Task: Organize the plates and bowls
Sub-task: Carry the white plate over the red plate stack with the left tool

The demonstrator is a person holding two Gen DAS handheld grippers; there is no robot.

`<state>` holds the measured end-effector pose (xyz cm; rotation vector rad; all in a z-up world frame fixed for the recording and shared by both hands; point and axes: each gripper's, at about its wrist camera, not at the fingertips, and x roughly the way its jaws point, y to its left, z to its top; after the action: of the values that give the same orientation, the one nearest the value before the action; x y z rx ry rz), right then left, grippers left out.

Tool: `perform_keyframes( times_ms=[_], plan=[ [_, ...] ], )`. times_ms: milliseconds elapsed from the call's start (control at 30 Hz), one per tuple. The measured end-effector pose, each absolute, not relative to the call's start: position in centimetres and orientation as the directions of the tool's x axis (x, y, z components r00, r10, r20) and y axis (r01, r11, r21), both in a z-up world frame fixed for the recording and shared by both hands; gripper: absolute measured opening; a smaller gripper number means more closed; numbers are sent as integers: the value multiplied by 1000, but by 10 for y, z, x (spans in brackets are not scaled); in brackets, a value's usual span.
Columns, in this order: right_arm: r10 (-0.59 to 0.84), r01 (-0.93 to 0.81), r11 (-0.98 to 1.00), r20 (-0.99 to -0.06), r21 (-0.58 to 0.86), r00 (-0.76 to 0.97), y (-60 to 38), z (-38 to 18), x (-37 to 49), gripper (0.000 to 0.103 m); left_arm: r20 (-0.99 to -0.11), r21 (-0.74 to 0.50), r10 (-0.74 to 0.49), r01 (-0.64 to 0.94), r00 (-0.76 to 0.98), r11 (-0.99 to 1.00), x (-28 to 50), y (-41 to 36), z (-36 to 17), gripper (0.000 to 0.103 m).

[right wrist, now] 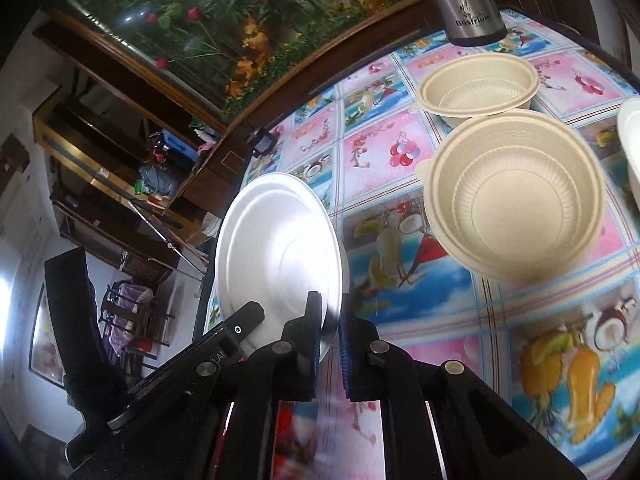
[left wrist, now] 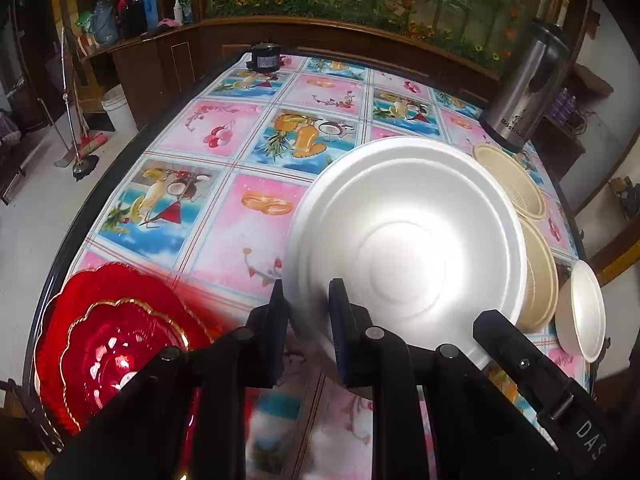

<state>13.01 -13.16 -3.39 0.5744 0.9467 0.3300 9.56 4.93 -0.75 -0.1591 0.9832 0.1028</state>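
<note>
Together, both grippers pinch one white plate (left wrist: 404, 240) by its rim.
Left gripper (left wrist: 308, 312) and right gripper (right wrist: 330, 328) share the load, keeping it clear of the tan bowls (right wrist: 516, 196).

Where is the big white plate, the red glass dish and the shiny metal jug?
big white plate (left wrist: 404, 248): left wrist view, middle of its face.
red glass dish (left wrist: 116, 344): left wrist view, its inner bottom.
shiny metal jug (left wrist: 524, 96): left wrist view, its steel side.

One white plate (left wrist: 404, 248), two beige bowls (right wrist: 516, 196), one white bowl (left wrist: 582, 312), two red dishes (left wrist: 116, 340), one steel flask (left wrist: 524, 92).
</note>
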Motion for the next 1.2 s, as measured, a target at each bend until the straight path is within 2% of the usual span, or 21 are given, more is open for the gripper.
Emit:
perform_keyframes(
  times_ms=[400,800,1200],
  plan=[
    [514,-94,814,-636,573,575,-123,-20,82,8,-778,-92,33,-165,627,982,39,60,5,17],
    [555,-222,816,-616,534,560,-83,-3,55,8,-728,-159,53,-243,683,957,-13,112,18,17],
    [607,-324,794,-638,514,475,-25,-10,43,8,-746,-166,110,-343,657,925,-32,157,0,18]
  ],
)
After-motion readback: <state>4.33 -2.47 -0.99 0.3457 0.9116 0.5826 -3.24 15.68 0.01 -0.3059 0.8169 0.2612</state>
